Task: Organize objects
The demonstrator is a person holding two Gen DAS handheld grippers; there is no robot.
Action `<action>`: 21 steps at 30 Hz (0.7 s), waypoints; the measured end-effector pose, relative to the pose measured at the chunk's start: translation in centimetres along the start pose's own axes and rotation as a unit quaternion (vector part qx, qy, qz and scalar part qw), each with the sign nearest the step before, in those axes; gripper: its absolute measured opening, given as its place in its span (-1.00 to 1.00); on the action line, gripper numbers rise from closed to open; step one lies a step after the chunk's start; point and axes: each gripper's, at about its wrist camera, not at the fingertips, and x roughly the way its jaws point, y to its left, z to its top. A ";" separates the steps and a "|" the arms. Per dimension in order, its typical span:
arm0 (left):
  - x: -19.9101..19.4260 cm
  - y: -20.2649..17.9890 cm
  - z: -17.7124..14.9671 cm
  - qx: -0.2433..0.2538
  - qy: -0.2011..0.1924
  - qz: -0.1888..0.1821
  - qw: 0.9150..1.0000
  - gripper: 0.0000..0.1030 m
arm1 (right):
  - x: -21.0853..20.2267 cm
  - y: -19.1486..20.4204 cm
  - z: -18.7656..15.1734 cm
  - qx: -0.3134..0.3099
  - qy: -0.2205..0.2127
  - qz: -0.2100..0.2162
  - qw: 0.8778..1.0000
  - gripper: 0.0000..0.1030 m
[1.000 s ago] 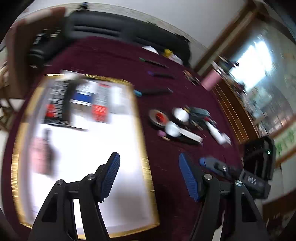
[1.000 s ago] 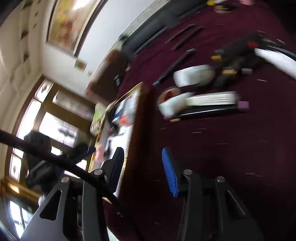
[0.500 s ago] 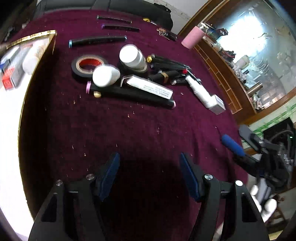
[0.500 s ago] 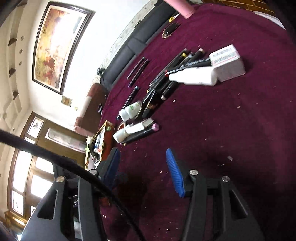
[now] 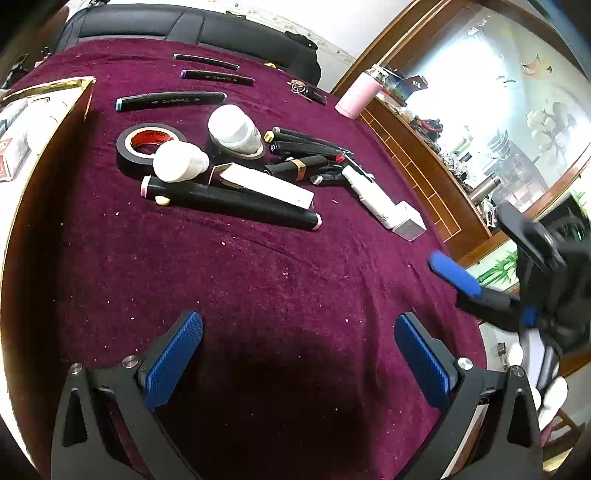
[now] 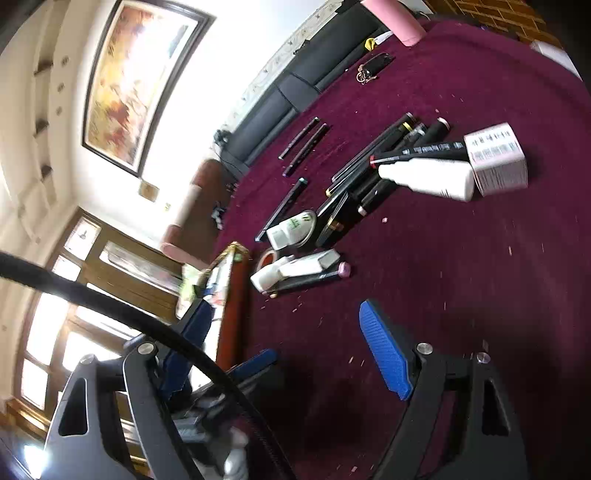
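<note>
A heap of objects lies on the maroon tablecloth (image 5: 258, 280): a black tape roll (image 5: 146, 147), two white bottles (image 5: 179, 166) (image 5: 234, 129), a long black marker (image 5: 236, 203), a white tube with its box (image 5: 384, 205) and several black pens (image 5: 310, 147). My left gripper (image 5: 297, 350) is open and empty, well short of the heap. My right gripper (image 6: 284, 350) is open and empty at the table's right side; one of its blue fingers (image 5: 456, 275) shows in the left wrist view. The same heap shows in the right wrist view, with the white tube (image 6: 428, 179) and box (image 6: 496, 158) nearest.
A gold-rimmed tray (image 5: 55, 118) holding small boxes stands at the left. Three markers (image 5: 170, 100) lie apart at the back. A pink bottle (image 5: 356, 98) and keys (image 5: 308, 91) sit near the far edge. A black sofa (image 5: 184, 29) stands behind the table.
Both grippers have swung away from the tray toward the heap of objects. The left view moved from over the tray to the bare cloth in front of the heap. Both stayed open.
</note>
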 end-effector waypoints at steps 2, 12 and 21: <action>-0.3 0.6 0.0 -0.009 -0.004 -0.020 1.000 0.97 | 1.6 0.6 1.0 -0.036 0.024 -0.032 0.999 0.61; -0.9 2.3 0.0 -0.046 -0.020 -0.076 0.996 0.96 | 13.7 5.0 2.1 -0.244 0.154 -0.196 0.937 0.06; -1.1 2.5 -0.1 -0.050 -0.024 -0.083 0.995 0.96 | 17.6 5.7 2.2 -0.264 0.192 -0.236 0.915 -0.29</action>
